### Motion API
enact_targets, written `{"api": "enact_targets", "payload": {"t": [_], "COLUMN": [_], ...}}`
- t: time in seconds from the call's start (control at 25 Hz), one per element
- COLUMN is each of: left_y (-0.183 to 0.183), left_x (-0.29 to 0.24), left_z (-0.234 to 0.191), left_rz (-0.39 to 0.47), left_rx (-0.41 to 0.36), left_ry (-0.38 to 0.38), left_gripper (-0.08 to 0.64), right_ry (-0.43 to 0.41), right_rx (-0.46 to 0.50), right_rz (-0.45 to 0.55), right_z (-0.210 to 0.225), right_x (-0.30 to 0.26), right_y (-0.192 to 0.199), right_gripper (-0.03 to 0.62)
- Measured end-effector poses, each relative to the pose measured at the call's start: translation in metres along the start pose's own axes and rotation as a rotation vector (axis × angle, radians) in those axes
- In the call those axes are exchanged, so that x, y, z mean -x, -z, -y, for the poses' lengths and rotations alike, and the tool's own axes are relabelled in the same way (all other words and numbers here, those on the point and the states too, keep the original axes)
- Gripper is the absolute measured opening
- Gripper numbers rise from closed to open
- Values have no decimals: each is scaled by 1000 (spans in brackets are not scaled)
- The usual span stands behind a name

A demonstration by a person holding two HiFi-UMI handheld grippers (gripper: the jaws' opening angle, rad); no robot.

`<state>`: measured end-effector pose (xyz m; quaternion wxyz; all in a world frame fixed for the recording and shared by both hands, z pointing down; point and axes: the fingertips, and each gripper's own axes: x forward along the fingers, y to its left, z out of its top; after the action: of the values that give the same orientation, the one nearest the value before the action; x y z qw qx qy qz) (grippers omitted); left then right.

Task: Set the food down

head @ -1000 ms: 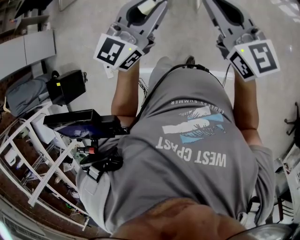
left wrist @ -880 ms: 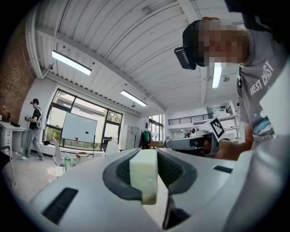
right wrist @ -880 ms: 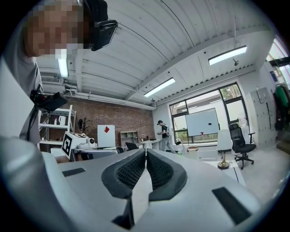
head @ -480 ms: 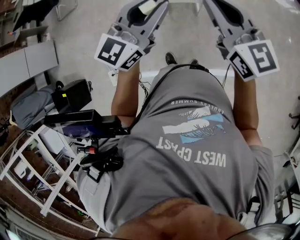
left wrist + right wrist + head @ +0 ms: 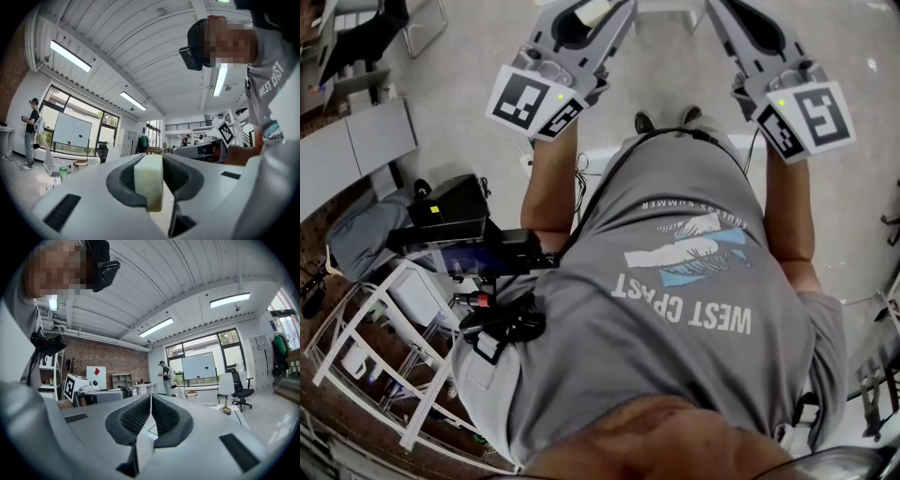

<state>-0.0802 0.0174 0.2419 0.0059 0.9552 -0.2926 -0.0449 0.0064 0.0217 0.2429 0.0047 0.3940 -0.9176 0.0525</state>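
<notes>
A pale, cream-coloured block of food [image 5: 149, 180] stands upright between the pads of my left gripper [image 5: 150, 157], which is shut on it. In the head view the same food [image 5: 593, 11] shows at the top edge inside the left gripper [image 5: 586, 19]. My right gripper [image 5: 151, 399] points level into the room, its dark ribbed pads closed together with only a thin pale line between them. It shows at the upper right of the head view as the right gripper [image 5: 745, 19]. No surface for the food is near either gripper.
Below me on the floor are a black case [image 5: 450, 211], a grey bag [image 5: 361, 239], a white rack [image 5: 384, 356] and a grey cabinet [image 5: 356, 150]. One person [image 5: 32, 129] stands by the windows. An office chair [image 5: 240, 385] and another person [image 5: 165, 376] are ahead.
The floor items in the head view have slid down and right as I walk, and my shoes have come into view. Both grippers hold their pose, the left still gripping the food.
</notes>
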Motion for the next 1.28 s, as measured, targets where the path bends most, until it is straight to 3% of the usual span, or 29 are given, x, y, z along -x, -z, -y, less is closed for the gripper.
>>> {"api": "enact_targets", "payload": {"t": [0.76, 1.28], "left_y": [0, -4], "left_x": [-82, -86], "left_z": [-23, -73], "left_rz": [11, -12], "left_rx": [-2, -3], "left_ry": [-105, -26], "left_gripper": [91, 91], "right_ry": [-115, -45], "right_rx": [26, 2], "right_rz": [-32, -31], "right_z": [86, 94], "right_x": [-21, -68], "right_y": [-15, -17], "right_gripper": [9, 9]}}
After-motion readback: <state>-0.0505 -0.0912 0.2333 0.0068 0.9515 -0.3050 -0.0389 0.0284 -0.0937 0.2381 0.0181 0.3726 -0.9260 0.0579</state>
